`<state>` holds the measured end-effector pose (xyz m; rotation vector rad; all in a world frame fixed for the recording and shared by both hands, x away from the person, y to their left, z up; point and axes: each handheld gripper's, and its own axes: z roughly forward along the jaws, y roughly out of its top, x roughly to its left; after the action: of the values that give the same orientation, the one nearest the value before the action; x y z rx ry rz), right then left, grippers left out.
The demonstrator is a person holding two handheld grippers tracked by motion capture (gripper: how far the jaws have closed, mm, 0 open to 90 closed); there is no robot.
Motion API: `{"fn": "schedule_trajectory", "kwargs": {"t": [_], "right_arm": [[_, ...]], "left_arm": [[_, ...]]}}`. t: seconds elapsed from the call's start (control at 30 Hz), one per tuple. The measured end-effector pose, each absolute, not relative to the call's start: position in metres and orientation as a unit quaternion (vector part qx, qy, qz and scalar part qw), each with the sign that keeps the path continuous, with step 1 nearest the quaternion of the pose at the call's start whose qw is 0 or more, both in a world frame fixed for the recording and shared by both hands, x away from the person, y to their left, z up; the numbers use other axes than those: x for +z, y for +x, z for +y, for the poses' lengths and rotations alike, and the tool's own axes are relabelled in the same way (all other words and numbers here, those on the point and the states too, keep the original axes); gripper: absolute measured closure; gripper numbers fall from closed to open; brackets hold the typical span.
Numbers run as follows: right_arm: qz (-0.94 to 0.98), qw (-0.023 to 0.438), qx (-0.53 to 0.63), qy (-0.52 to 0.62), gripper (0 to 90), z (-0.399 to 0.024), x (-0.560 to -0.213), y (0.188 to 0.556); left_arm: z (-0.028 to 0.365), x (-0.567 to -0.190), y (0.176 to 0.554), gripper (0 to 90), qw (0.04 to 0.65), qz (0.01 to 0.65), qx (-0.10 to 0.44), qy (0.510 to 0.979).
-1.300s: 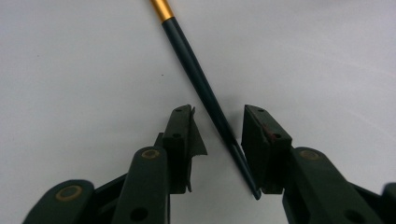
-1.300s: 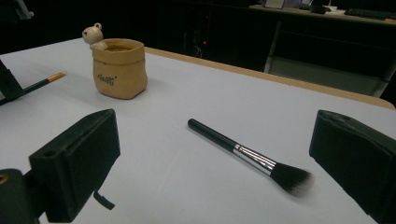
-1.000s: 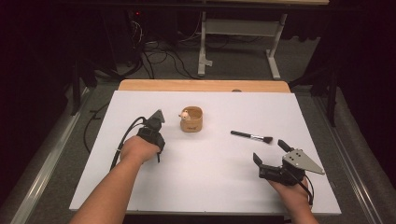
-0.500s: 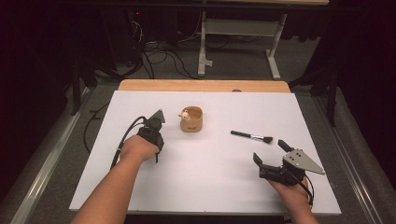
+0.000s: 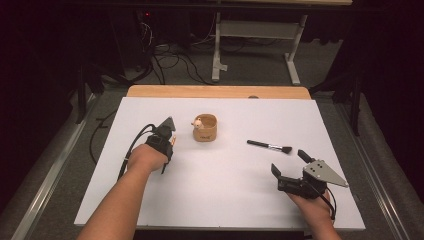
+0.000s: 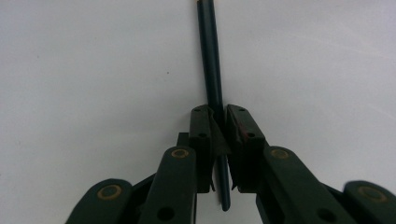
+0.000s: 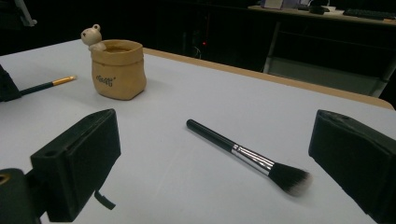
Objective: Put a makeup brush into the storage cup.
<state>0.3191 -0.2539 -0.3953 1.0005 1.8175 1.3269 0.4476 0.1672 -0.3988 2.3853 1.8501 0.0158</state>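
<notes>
Dark-green, thin, stiff pencil (image 6: 211, 70) with a gold end: my left gripper (image 6: 219, 135) has just closed its jaws on the light, roll-prone shaft; right gripper (image 7: 210, 154) gapes.

Light: the white table (image 5: 220, 175) was evenly bright, the room behind it dark.
Shadows: soft and short.
Focus: the near tongs (image 7: 210, 186) were blurred.

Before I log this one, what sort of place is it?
Probably a lab or workshop set up for recording: a white-topped table, loose cables on the floor and a bare metal table frame in a dark room behind.
</notes>
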Motion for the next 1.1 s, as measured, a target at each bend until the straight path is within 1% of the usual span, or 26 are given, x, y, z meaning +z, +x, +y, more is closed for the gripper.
{"fn": "schedule_trajectory", "kwargs": {"t": [0.37,1.1], "right_arm": [[0.693,0.335,0.509,0.384,3.6,-0.2535,-0.3952,0.3186],[0.694,0.337,0.508,0.382,3.6,-0.2544,-0.3945,0.3185]], "left_arm": [[0.1671,-0.399,0.4466,83.3,0.061,0.602,0.012,0.796],[0.1691,-0.3984,0.4442,84.3,0.07,0.586,0.014,0.807]]}}
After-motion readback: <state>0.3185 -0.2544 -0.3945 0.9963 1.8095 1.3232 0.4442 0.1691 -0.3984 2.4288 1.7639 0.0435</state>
